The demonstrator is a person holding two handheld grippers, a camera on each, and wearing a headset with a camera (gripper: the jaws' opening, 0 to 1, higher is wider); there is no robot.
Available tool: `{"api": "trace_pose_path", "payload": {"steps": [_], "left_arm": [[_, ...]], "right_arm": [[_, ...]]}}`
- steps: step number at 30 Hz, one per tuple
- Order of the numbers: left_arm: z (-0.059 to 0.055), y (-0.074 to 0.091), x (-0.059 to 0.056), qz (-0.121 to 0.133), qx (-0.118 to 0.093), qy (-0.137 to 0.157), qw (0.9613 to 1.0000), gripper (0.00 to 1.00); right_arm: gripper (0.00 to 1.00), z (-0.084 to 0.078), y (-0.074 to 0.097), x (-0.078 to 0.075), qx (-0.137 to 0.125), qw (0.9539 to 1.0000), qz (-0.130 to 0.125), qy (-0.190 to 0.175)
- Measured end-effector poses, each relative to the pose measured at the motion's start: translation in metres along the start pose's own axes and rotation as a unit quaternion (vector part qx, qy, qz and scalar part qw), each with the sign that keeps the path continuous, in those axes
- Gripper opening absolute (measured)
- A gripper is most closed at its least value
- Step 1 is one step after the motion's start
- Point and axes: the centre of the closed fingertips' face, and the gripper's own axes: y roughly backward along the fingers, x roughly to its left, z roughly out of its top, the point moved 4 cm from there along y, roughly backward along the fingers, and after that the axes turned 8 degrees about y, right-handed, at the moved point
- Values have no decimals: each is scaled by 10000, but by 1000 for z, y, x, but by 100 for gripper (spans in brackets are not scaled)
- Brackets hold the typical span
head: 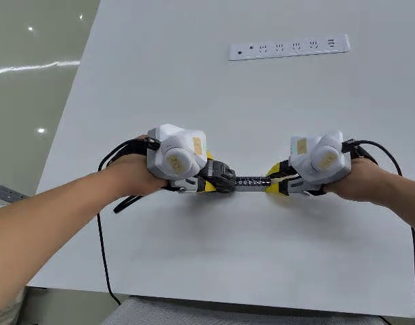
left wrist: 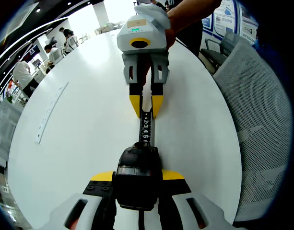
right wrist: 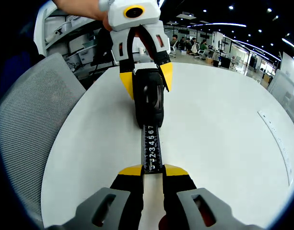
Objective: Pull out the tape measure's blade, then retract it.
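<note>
We counted one tape measure (head: pixel 219 177) with one blade (head: pixel 253 181). There were two grippers, the left gripper (head: pixel 216 179) and the right gripper (head: pixel 275 184), and two hands, a left hand (head: pixel 133 175) and a right hand (head: pixel 359 179). We counted one desk (head: pixel 193 81), one white power strip (head: pixel 288 47) at its far side, and one grey mesh chair (left wrist: pixel 257 110) at its near edge. People stood far off in both gripper views, too small for us to count.
</note>
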Motion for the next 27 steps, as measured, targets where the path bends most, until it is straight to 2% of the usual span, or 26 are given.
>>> {"api": "trace_pose_path", "payload": {"steps": [27], "left_arm": [[0,-1,0,-8,25,-24,10000,29]], "right_arm": [[10,-29,27,3,183,9998,5,-91]]}}
